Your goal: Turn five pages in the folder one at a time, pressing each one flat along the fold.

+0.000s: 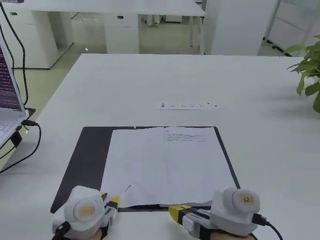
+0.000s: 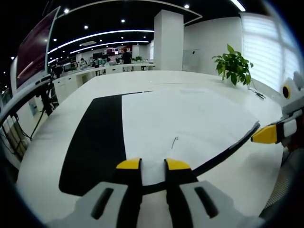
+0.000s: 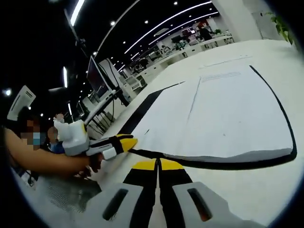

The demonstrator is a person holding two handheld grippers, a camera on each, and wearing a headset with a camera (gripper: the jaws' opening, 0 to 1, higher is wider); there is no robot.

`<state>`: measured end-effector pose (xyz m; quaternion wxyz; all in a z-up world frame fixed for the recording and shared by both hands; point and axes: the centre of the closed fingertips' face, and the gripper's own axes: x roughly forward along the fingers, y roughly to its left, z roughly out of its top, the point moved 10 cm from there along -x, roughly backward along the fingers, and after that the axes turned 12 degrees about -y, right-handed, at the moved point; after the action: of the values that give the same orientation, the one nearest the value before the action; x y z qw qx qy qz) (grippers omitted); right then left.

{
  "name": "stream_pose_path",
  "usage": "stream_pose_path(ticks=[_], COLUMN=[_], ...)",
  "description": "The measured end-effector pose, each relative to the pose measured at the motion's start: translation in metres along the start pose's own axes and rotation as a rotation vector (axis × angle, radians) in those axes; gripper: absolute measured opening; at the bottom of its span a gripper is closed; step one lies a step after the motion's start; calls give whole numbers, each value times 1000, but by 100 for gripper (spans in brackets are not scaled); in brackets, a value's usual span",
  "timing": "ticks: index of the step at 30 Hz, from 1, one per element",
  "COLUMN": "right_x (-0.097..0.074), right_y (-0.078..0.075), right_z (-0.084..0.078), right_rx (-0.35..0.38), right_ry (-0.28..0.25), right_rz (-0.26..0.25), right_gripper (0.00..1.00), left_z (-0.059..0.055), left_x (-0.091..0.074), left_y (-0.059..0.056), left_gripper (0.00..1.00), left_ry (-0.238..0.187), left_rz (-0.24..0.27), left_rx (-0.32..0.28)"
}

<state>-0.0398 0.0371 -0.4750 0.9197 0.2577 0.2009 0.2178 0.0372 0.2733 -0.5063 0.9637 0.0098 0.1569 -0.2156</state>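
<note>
A black folder (image 1: 90, 160) lies open on the white table, with white pages (image 1: 165, 165) spread flat across its middle and right. My left gripper (image 1: 112, 202) sits at the folder's near left corner. In the left gripper view its yellow tips (image 2: 153, 165) stand a narrow gap apart over the near edge of the page (image 2: 190, 118). My right gripper (image 1: 175, 212) rests at the near edge right of centre. Its tips (image 3: 157, 165) are pressed together, just short of the folder's black rim (image 3: 213, 164). The left gripper (image 3: 124, 141) also shows in the right gripper view.
A laptop (image 1: 7, 100) with a black cable (image 1: 30, 145) stands at the table's left edge. A leafy plant (image 1: 310, 70) is at the far right. A flat white strip (image 1: 187, 105) lies beyond the folder. Desks stand behind the table.
</note>
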Motion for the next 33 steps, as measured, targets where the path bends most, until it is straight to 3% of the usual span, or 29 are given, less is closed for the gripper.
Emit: stream_pose_path(ticks=[8,11,14,16,17,19,23,29,33], right_x=[-27,-40,-54,-64,-70,-77,-94,-108,-113], right_y=[4,5,3,1,-2,-5,-10,-18,-24], right_z=[22,39,51,59,63,69,82,94,96], right_rx=[98,132,138,135,141,122,137,146,141], right_ry=[-81,-173,-203,-225,-227,-248,-311,-379,-381], right_rz=[-41,-49,-67,-84,-101,-117,-137,-157,-171], right_gripper=[0,0,0,0,0,0,0,0,0], left_z=[3,3,6,12,18,28,49,64,71], left_x=[1,1,2,2,3,4,1,3,9], left_y=[-1,0,1,0,-1,-3,-22,-54,-81], left_gripper=[17,17,21,25,28,27,27,28,32], left_ry=[26,27,43,108,117,53,1,-31,-51], left_rz=[2,2,-25,-31,-23,-37,-86,-160,-230], left_rx=[2,-5,-42,-96,-134,-122,-137,-85,-77])
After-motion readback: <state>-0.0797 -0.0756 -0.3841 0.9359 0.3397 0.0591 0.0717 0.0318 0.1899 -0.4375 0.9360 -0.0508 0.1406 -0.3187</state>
